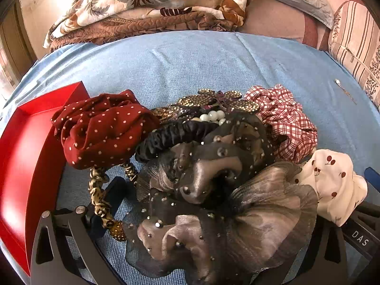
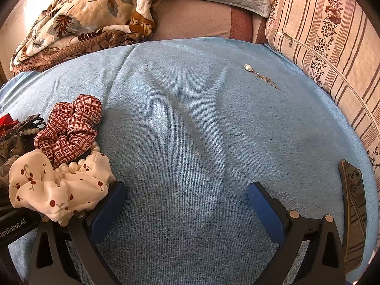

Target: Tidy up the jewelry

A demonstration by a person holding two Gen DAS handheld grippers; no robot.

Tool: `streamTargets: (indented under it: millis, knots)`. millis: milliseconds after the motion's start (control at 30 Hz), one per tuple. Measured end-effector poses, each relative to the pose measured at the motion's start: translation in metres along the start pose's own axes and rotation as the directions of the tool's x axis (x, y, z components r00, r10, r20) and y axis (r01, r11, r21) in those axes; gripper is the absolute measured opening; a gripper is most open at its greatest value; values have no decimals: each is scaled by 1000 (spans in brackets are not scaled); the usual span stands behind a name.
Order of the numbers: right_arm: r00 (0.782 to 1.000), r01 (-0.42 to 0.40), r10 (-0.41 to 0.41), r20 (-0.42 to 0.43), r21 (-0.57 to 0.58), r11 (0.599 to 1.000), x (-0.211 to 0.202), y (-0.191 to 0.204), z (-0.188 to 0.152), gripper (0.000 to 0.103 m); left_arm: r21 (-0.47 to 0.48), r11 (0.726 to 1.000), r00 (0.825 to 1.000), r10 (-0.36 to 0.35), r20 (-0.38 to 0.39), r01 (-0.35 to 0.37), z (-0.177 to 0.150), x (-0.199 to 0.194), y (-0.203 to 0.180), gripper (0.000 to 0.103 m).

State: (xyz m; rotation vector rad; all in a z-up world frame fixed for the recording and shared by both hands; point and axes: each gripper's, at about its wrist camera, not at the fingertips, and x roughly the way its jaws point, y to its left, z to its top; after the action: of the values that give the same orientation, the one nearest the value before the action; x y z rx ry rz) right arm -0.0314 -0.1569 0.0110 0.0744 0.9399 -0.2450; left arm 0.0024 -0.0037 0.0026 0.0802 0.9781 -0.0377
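A heap of hair accessories and jewelry lies on the blue cloth (image 1: pixel 190 59). It holds a red dotted scrunchie (image 1: pixel 99 128), a black satin scrunchie (image 1: pixel 171 135), grey tulle scrunchies (image 1: pixel 213 171), a red plaid scrunchie (image 1: pixel 285 123), a white cherry scrunchie (image 1: pixel 332 185), a leopard headband (image 1: pixel 99 194), a rhinestone clip (image 1: pixel 220 99) and pearls (image 1: pixel 213 116). My left gripper (image 1: pixel 190 182) is open around the grey tulle, its right finger hidden under it. My right gripper (image 2: pixel 185 190) is open over bare cloth, its left finger beside the cherry scrunchie (image 2: pixel 54 187). A pearl drop earring (image 2: pixel 248 67) lies apart, far ahead.
A red tray (image 1: pixel 28 154) sits left of the heap. A floral quilt (image 2: pixel 83 19) is bunched at the back and a striped pillow (image 2: pixel 332 35) lines the right. A dark flat object (image 2: pixel 353 209) lies near the right edge. A pearl string (image 2: pixel 73 165) sits between the plaid scrunchie (image 2: pixel 68 128) and the cherry one.
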Motion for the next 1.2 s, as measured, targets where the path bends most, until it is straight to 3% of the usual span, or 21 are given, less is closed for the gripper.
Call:
streamTargets:
  millis: [533, 633, 833, 1033, 1200]
  knots:
    - [1000, 5, -5, 1, -5, 1000, 5, -2, 0, 103, -5, 1000, 1000, -14, -6, 14, -4, 0, 6, 103]
    - [1000, 4, -4, -1, 4, 1000, 3, -3, -1, 103, 75, 996, 997, -54, -55, 58, -2, -2, 8, 103]
    - [997, -33, 35, -61, 47, 998, -5, -8, -7, 103, 107, 991, 995, -79, -67, 86, -9, -15, 15, 103]
    - [996, -25, 28, -83, 39, 999, -25, -7, -18, 103, 114, 990, 993, -92, 81, 82, -27, -82, 29, 102]
    - [1000, -16, 16, -1, 71, 997, -55, -9, -29, 103, 75, 996, 974, -69, 215, 55, -44, -140, 50, 102]
